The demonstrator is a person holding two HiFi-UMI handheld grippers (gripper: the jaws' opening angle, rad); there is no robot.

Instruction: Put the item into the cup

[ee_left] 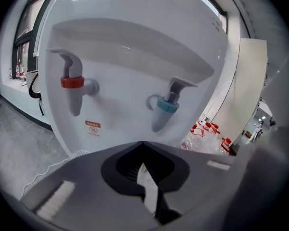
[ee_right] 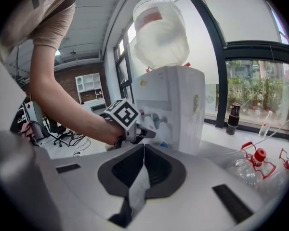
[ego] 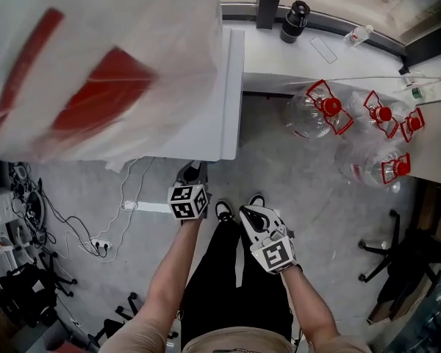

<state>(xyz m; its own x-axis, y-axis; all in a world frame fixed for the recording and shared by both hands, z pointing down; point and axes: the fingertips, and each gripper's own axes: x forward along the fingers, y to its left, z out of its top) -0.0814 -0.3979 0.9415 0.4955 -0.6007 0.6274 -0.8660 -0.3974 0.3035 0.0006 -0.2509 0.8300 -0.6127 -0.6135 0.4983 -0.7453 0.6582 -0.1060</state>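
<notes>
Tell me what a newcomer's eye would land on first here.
The big water bottle in its white-and-red plastic wrap fills the head view's upper left, sitting atop the white water dispenser. Its red tap and blue tap face the left hand-held gripper, whose jaws are shut and empty. Clear red-capped jugs lie on the floor to the right.

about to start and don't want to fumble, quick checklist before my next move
1. Left gripper free: ok, shut on nothing.
2. Right gripper free: ok, shut on nothing.
3. Cup located: not ok, none in any view.
4. Item located: not ok, none in view.
5. Left gripper faces dispenser: ok, straight ahead.
6. Bottles out of the way: ok, off to the right.
</notes>
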